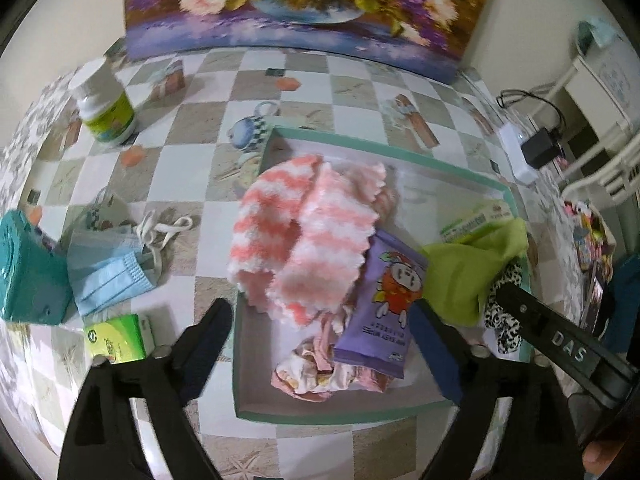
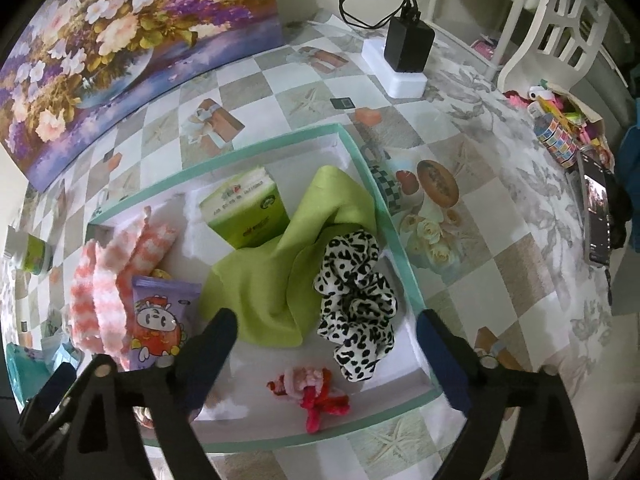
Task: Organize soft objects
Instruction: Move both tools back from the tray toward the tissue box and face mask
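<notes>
Left hand-held gripper (image 1: 320, 344): fingers spread wide, nothing between them; it hangs over the near left part of the tray.
Right hand-held gripper (image 2: 328, 352): fingers spread wide and holding nothing, above the near half of the tray.
Tray (image 1: 344, 414): white inside with a mint-green rim, on the checked table (image 1: 192, 128), directly ahead of both grippers.
Pink-and-white fluffy cloth (image 1: 304, 236): piled in the tray just ahead of the left gripper, draped over the tray's left edge.
Purple packet (image 1: 384, 304): cartoon print, between the left gripper's fingertips, leaning on the fluffy cloth and overlapping the crumpled pink socks (image 1: 316, 376).
Green cloth (image 2: 280, 264): ahead of the right gripper, partly covering a green box (image 2: 244, 212) at the tray's far side.
Leopard-print scrunchie (image 2: 356, 300): just right of the green cloth, touching it, between the right gripper's fingers.
Red-and-pink hair tie (image 2: 312, 392): on the tray floor, nearest the right gripper, apart from the scrunchie.
Blue face masks (image 1: 108, 272): on the table left of the left gripper, outside the tray, beside a teal box (image 1: 28, 272).
Small green carton (image 1: 120, 338): on the table just left of the left finger.
White-capped bottle (image 1: 104, 104): far left, well beyond the masks.
</notes>
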The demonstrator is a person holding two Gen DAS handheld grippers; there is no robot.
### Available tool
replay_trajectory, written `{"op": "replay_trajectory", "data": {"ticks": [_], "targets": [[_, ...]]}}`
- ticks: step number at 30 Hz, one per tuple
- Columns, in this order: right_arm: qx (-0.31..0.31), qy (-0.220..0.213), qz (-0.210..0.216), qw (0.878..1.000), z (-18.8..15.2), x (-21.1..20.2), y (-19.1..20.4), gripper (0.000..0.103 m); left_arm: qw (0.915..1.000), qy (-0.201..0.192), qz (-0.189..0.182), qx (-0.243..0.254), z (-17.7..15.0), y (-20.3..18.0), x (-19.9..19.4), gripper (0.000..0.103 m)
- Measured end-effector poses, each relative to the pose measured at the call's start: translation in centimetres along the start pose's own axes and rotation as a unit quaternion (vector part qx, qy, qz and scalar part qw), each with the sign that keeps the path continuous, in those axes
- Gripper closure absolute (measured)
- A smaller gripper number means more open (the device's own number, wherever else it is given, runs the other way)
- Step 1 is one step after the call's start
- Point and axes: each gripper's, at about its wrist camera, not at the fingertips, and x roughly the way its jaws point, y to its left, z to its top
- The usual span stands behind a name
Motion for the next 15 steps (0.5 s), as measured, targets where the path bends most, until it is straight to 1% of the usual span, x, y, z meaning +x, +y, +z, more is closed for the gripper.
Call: {"op": "replay_trajectory", "data": {"ticks": [2, 6, 9, 15], "targets": [[-0.004, -0.006, 0.0, 1.0, 0.0, -0.2, 0.2, 0.001, 0.9998, 0.004, -0.002, -0.02, 0.1, 0.8, 0.0, 0.009], [-0.02, -0.019, 0.002, 1.0, 0.0, -1.0, 1.1, 0.0, 0.998, 0.013, -0.002, -0.061, 0.1, 2.4, 0.1, 0.009], [-0.031, -0.03, 0.007, 0.999, -0.1, -1.7, 2.1, 0.0, 0.9965, 0.009, 0.001, -0.083, 0.2, 3.4, -0.3, 0.009], [-0.077, -0.047, 0.031, 0.995, -1.0, -3.2, 5.5, 0.0, 0.9933, 0.0, 0.026, -0.113, 0.4, 5.5, -1.6, 0.009]]}}
